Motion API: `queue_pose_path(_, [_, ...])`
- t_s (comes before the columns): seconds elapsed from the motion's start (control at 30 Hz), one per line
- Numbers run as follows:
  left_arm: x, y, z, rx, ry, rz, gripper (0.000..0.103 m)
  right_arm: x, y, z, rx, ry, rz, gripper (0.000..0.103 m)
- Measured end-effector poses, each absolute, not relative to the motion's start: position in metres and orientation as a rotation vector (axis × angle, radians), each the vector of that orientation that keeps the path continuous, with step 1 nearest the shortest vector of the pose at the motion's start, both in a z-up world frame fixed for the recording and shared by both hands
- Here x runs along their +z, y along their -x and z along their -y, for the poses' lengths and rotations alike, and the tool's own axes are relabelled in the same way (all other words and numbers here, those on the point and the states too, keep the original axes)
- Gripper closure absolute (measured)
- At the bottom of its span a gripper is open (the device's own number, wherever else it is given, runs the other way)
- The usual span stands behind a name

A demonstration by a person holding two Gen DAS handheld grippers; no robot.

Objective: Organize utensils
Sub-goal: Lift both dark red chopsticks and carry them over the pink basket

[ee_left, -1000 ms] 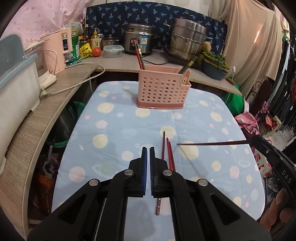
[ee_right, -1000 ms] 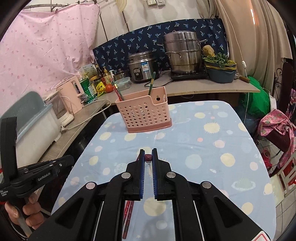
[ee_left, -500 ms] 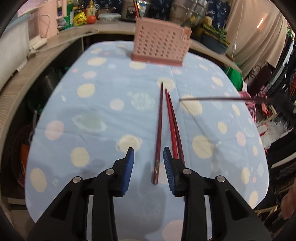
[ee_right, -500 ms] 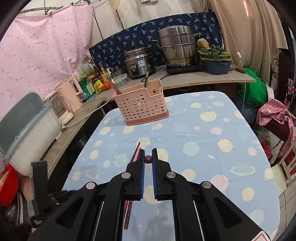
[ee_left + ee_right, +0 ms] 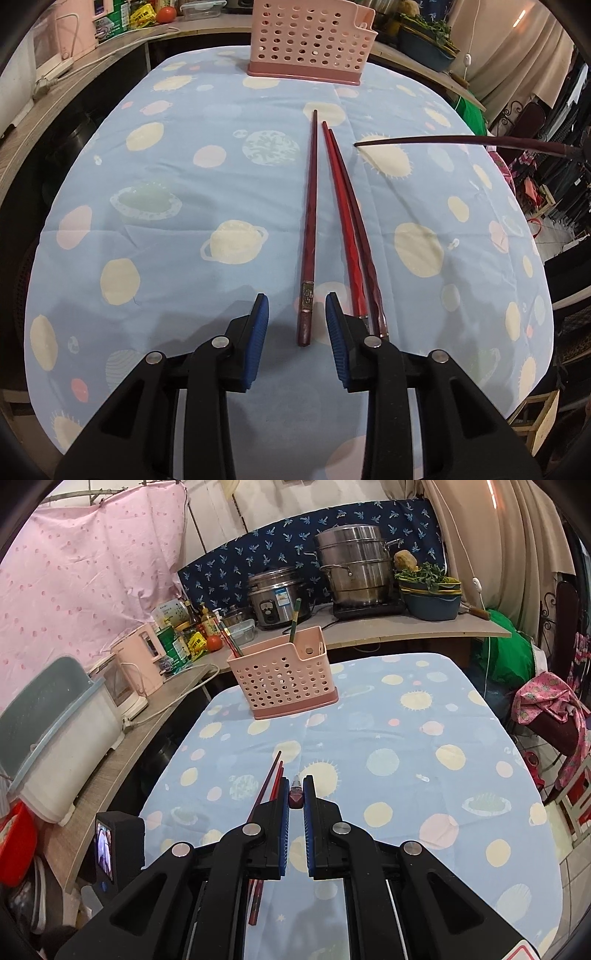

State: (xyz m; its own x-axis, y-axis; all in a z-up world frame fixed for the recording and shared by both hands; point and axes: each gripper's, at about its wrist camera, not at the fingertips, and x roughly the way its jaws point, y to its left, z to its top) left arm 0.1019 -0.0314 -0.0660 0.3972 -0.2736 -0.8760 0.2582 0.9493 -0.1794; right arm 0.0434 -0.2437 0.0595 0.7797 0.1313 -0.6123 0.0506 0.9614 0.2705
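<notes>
Left wrist view shows the dark chopstick [image 5: 309, 229] lying flat on the tablecloth [image 5: 166, 177], well in front of the pink basket [image 5: 310, 40], with its thick end between the spread fingers of the left gripper [image 5: 297, 321]. Two red chopsticks [image 5: 351, 229] lie just beside it, so I think the jaws should close only on the single stick, low and straight. The right gripper [image 5: 295, 801] already pinches another chopstick [image 5: 295, 797].
</notes>
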Motion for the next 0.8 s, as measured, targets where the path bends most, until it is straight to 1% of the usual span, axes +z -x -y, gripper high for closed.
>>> queue_pose_path(0.03, [-0.068, -0.103, 0.032, -0.334, 0.011, -1.118, 0.073, 0.059, -0.043, 0.244, 0.044, -0.280, -0.677, 0.096])
queue_pose_path(0.07, [-0.071, -0.104, 0.033, -0.333, 0.009, -1.126, 0.080, 0.059, -0.044, 0.244, 0.044, -0.280, -0.677, 0.096])
queue_pose_path(0.13, [-0.071, -0.103, 0.033, -0.327, 0.001, -1.121, 0.086, 0.059, -0.043, 0.244, 0.043, -0.280, -0.678, 0.096])
queue_pose_path(0.17, [-0.071, -0.104, 0.033, -0.332, 0.007, -1.125, 0.094, 0.059, -0.043, 0.244, 0.043, -0.281, -0.677, 0.096])
queue_pose_path(0.2, [-0.071, -0.104, 0.033, -0.338, 0.012, -1.130, 0.095, 0.059, -0.044, 0.244, 0.044, -0.281, -0.677, 0.096])
queue_pose_path(0.33, [-0.068, -0.102, 0.032, -0.338, 0.018, -1.129, 0.096, 0.059, -0.043, 0.245, 0.042, -0.281, -0.674, 0.096])
queue_pose_path(0.47, [-0.049, -0.101, 0.027, -0.337, 0.041, -1.098, 0.096, 0.065, -0.047, 0.249, 0.035, -0.273, -0.662, 0.096])
queue_pose_path(0.8, [0.048, -0.123, 0.013, -0.345, 0.114, -0.918, 0.096, 0.106, -0.072, 0.256, 0.038, -0.262, -0.582, 0.096])
